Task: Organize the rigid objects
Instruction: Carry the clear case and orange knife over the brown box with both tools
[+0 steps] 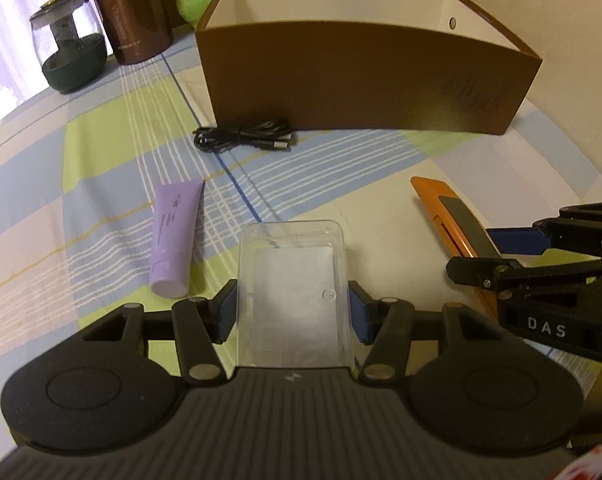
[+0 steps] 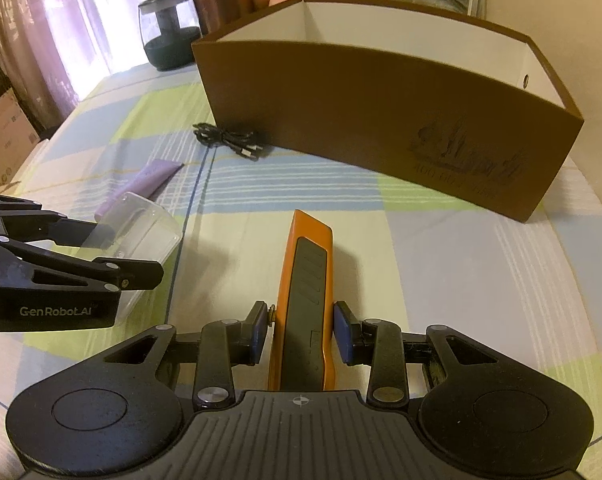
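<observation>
In the left wrist view my left gripper (image 1: 293, 314) is shut on a clear plastic box (image 1: 291, 276), its blue pads pressed against the box's two long sides. An orange utility knife (image 2: 303, 280) with a black slider lies lengthwise between the pads of my right gripper (image 2: 301, 332), which is shut on it near the handle end. Each gripper shows in the other's view: the right gripper (image 1: 485, 254) on the knife (image 1: 445, 216), the left gripper (image 2: 117, 252) on the clear box (image 2: 141, 228). The big open brown box (image 1: 361, 80) with a white inside stands behind both.
A coiled black cable (image 1: 245, 138) lies at the brown box's front left corner. A purple tube (image 1: 175, 236) lies on the checked tablecloth (image 1: 81, 184), left of the clear box. A brown canister (image 1: 131, 12) and a dark glass jar (image 1: 69, 44) stand at the back left.
</observation>
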`<state>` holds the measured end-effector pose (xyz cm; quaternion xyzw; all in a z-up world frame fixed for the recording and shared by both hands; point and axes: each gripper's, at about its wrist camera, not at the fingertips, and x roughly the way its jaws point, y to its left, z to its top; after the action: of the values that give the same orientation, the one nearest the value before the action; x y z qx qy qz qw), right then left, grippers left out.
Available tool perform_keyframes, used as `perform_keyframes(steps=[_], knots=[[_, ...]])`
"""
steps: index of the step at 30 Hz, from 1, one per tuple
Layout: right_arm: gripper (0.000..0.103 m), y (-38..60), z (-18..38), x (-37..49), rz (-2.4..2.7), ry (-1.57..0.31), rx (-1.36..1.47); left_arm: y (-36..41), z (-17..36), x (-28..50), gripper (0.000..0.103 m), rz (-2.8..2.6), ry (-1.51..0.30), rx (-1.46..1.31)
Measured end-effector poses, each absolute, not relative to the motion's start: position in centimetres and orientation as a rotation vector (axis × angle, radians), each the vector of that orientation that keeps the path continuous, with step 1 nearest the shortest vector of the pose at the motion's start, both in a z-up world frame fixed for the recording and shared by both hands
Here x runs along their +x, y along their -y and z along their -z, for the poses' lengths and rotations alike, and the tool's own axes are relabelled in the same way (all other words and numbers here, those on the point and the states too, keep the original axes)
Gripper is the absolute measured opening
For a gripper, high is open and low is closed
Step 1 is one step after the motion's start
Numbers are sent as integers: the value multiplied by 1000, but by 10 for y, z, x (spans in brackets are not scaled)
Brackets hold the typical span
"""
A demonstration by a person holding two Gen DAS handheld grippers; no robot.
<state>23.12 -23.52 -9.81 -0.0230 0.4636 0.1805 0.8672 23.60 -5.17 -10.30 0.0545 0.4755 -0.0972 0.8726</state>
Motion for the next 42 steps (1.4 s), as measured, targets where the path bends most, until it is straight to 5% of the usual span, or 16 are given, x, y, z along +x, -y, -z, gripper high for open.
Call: perform_keyframes(steps=[22,42], knots=[[32,261,31,268,-381,-844,57,72,36,289,52,212,-854,127],[32,303,-23,413,-334,-732,183,122,-21,427,52,277,-731,130]])
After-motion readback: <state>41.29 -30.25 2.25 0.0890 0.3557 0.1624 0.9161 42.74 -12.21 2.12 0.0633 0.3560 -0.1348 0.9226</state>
